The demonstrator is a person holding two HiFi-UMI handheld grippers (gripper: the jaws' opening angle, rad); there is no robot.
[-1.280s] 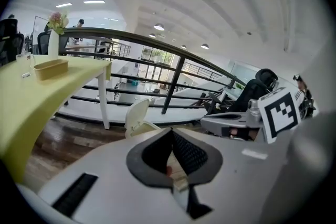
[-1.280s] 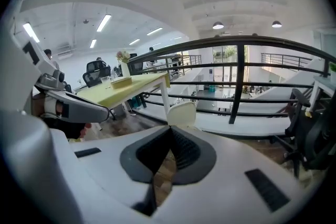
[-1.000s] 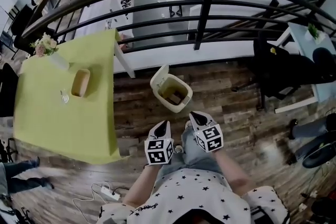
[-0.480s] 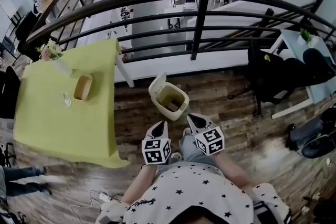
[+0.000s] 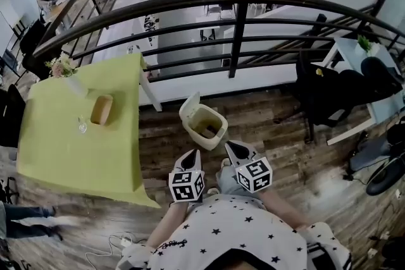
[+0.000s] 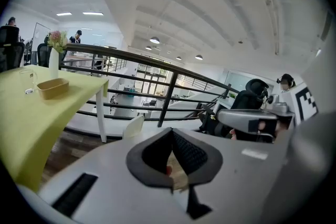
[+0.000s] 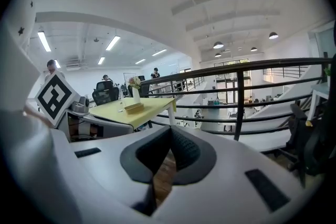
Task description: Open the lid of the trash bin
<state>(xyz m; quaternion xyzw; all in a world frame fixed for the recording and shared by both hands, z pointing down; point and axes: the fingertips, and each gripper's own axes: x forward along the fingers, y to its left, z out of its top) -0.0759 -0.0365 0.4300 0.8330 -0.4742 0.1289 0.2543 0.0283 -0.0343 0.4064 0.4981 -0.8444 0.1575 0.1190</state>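
- Two hand-held grippers low and close to the body, side by side: left gripper (image 5: 192, 157) and right gripper (image 5: 231, 148), each with its marker cube turned up toward the head camera.
- Left gripper's dark textured pads (image 6: 190, 155) pressed together at the tip, pinching nothing; only a sliver of background through the gap lower down.
- Right gripper's pads (image 7: 181, 149) likewise closed on each other and empty, with brown plank floor showing through the gap beneath.
- Small cream plastic trash bin (image 5: 221, 126) on the wooden plank floor (image 5: 285, 129), ahead of both grippers and apart from them, untouched by either.
- Bin placed just right of the table with the yellow-green cloth (image 5: 76, 136), near the foot of the black metal railing (image 5: 234, 41).
- Cream hinged lid (image 5: 189, 104) swung up and standing near upright at the bin's far-left edge.
- Opening fully exposed; something brownish inside, too small to identify.
- Judging by the raised lid: opening apparently done already, with no lifting left.
- Remaining, at most: keeping both grippers clear so as not to knock the lid back down.
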